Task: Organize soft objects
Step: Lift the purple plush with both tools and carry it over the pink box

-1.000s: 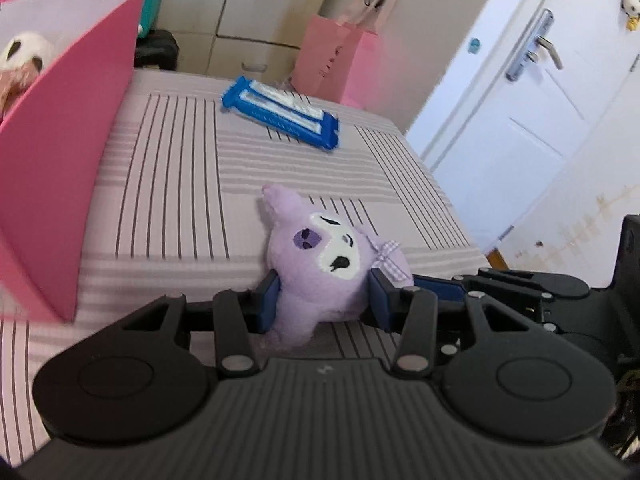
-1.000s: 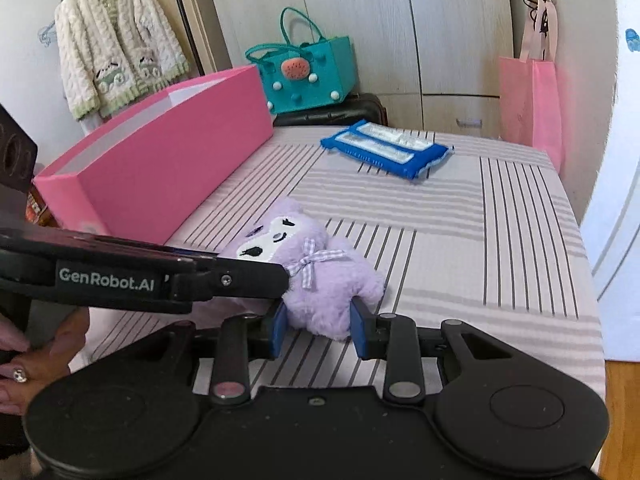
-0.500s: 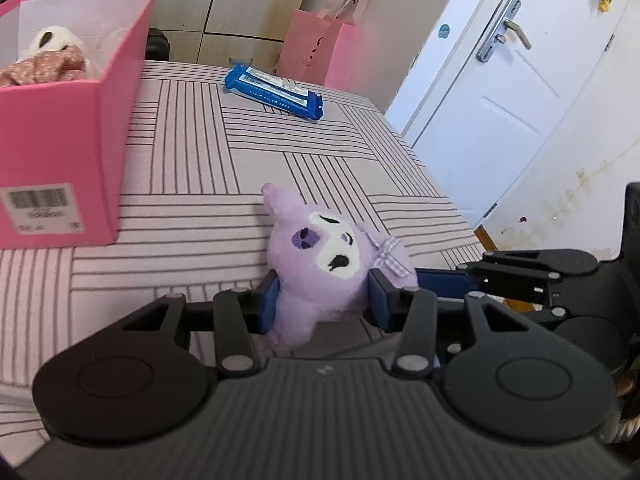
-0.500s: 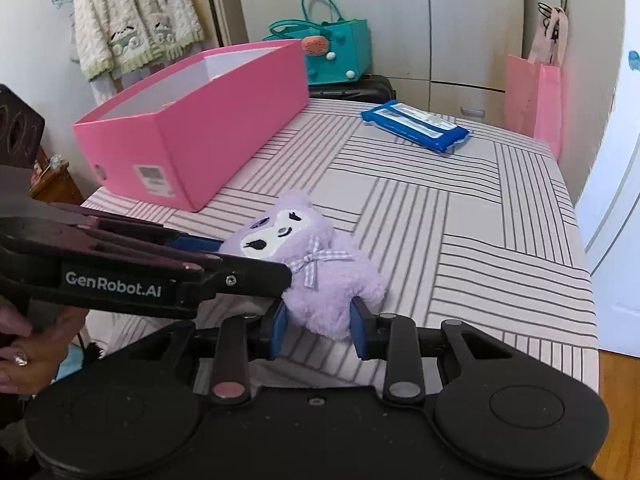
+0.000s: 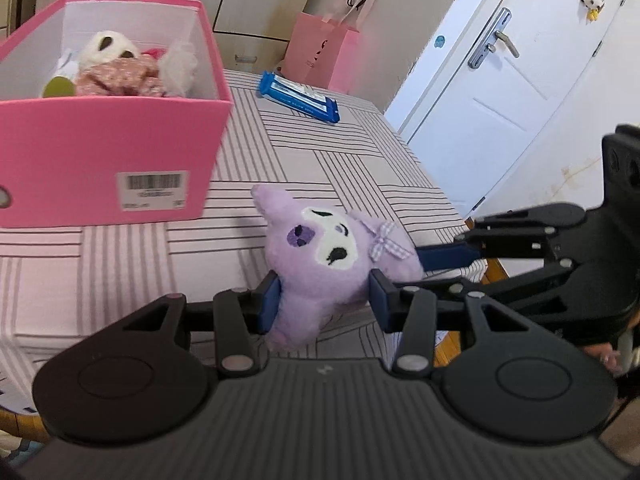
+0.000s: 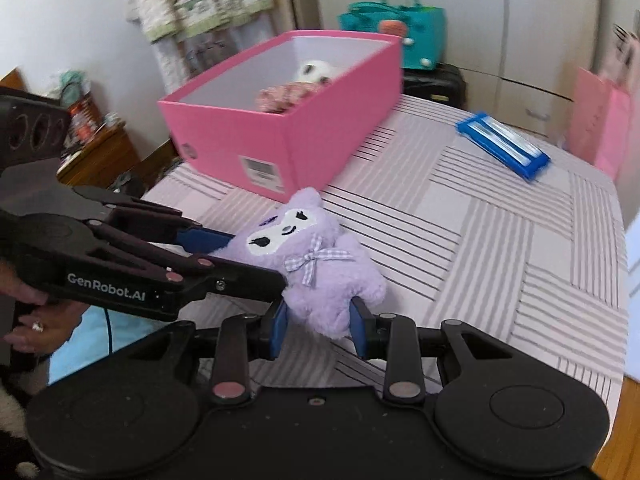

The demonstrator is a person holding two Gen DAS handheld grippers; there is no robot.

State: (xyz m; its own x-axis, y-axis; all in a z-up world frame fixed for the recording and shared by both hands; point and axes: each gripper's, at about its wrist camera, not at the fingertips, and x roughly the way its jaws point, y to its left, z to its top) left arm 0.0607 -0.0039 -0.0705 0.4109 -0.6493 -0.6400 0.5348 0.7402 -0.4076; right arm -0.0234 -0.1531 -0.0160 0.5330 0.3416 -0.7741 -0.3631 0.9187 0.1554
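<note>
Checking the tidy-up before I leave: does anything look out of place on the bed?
Only the blue packet stands out: it lies alone and askew on the striped cover, far from the pink box, and doesn't look like a soft toy.

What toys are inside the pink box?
In the pink box sits a white plush with dark patches, next to pink speckled fabric and something white and fluffy. The near wall hides the bottom, so more toys may be underneath.
</note>
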